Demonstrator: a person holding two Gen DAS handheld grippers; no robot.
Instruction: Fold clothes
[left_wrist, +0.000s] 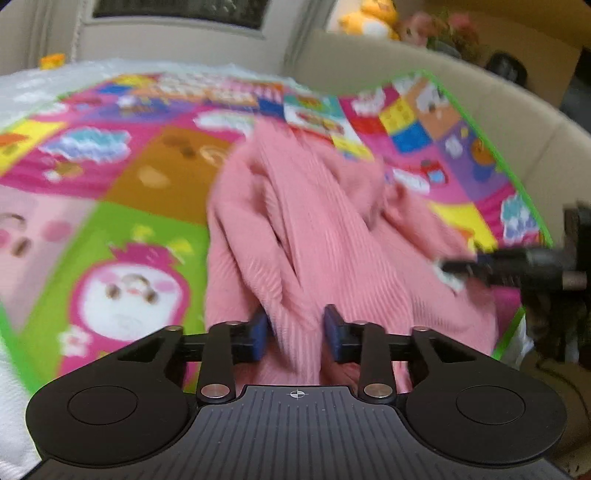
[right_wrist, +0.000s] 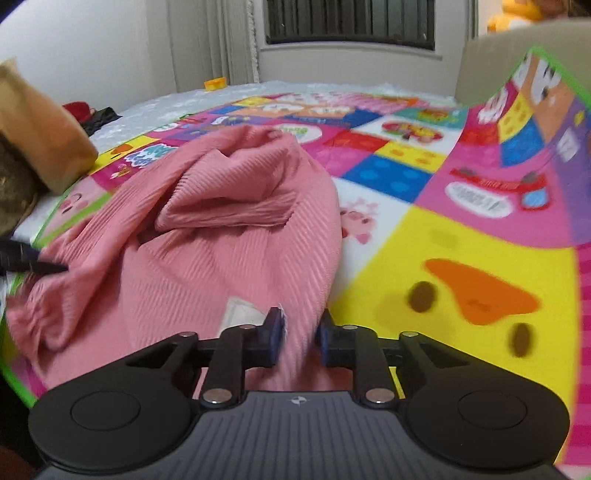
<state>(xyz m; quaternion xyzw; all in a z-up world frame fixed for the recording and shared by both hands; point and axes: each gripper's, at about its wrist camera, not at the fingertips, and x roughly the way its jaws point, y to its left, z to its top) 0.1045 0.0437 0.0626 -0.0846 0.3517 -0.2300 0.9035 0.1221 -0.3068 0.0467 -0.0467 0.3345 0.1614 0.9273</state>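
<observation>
A pink ribbed garment (left_wrist: 314, 229) lies bunched on a colourful cartoon play mat (left_wrist: 129, 177). My left gripper (left_wrist: 295, 332) is shut on a fold of the garment, which runs between its blue pads (left_wrist: 334, 328). In the right wrist view the same garment (right_wrist: 207, 229) spreads left of centre, a white label (right_wrist: 240, 312) showing near the fingers. My right gripper (right_wrist: 299, 334) is shut on the garment's near edge. The right gripper also shows in the left wrist view, its fingers (left_wrist: 465, 267) at the garment's right edge. The left gripper's fingers (right_wrist: 33, 258) show at the garment's left.
The play mat (right_wrist: 461, 240) covers a white bed, and its right side curls up against a beige padded headboard (left_wrist: 480, 99). Plush toys (left_wrist: 369, 18) sit behind the headboard. A tan cushion (right_wrist: 40, 136) lies at the left, with dark and red items (right_wrist: 92, 112) beyond it.
</observation>
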